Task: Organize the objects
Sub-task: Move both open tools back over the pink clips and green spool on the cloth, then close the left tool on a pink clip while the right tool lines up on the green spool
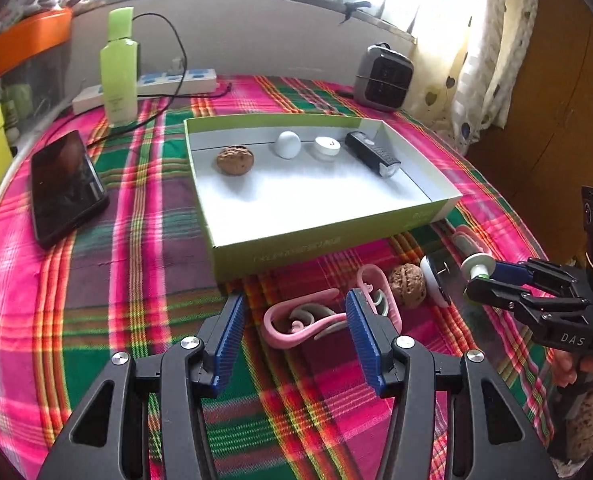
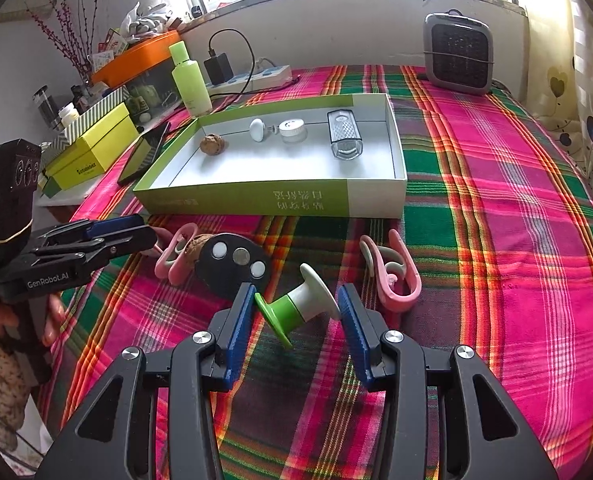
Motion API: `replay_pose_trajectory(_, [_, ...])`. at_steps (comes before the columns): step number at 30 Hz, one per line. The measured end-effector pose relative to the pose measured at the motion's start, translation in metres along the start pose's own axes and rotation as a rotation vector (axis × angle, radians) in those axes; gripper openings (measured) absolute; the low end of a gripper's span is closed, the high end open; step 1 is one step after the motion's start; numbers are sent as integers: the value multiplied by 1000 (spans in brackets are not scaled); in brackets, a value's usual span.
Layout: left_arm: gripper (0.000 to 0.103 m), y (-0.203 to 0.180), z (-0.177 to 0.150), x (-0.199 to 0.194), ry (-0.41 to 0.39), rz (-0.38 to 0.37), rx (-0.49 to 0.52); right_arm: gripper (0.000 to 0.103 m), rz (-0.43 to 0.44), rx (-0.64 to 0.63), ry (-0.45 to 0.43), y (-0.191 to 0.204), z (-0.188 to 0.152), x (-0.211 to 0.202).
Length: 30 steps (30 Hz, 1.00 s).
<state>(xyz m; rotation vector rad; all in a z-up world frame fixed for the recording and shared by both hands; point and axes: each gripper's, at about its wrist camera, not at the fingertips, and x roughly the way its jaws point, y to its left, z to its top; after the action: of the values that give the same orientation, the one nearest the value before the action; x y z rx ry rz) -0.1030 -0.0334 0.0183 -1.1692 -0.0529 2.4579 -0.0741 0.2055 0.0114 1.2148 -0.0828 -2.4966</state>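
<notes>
A green-sided open box [image 1: 328,246] [image 2: 272,200] holds a walnut [image 1: 235,160], a white knob [image 1: 287,144], a small white jar [image 1: 327,148] and a black grater [image 1: 372,153]. My left gripper [image 1: 294,320] is open, with a pink clip [image 1: 296,326] on the cloth between its fingers. My right gripper [image 2: 294,316] [image 1: 478,280] is shut on a green and white spool [image 2: 296,306], held tilted above the cloth. A second walnut [image 1: 407,285], a black round disc [image 2: 232,266] and another pink clip [image 2: 392,276] lie in front of the box.
A black phone [image 1: 66,188] lies left of the box. A green bottle [image 1: 118,68], a power strip [image 1: 156,86] and a small grey heater [image 1: 384,78] stand at the back. Yellow boxes [image 2: 92,148] sit at the left edge of the plaid cloth.
</notes>
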Motion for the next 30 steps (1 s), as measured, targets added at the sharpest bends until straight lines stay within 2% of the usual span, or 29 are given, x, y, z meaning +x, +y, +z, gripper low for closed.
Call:
replay_pose_trajectory(5, [50, -9, 1, 1, 0, -52, 39, 44, -1, 1, 5, 1, -1, 1])
replay_pose_trajectory(18, [50, -23, -21, -14, 26, -96, 42, 44, 6, 0, 10, 2, -2, 0])
replay_pose_trajectory(24, [50, -19, -19, -6, 42, -38, 24, 44, 12, -10, 14, 4, -4, 1])
replay_pose_trajectory(30, [47, -24, -20, -3, 42, 30, 69, 44, 14, -10, 14, 4, -3, 2])
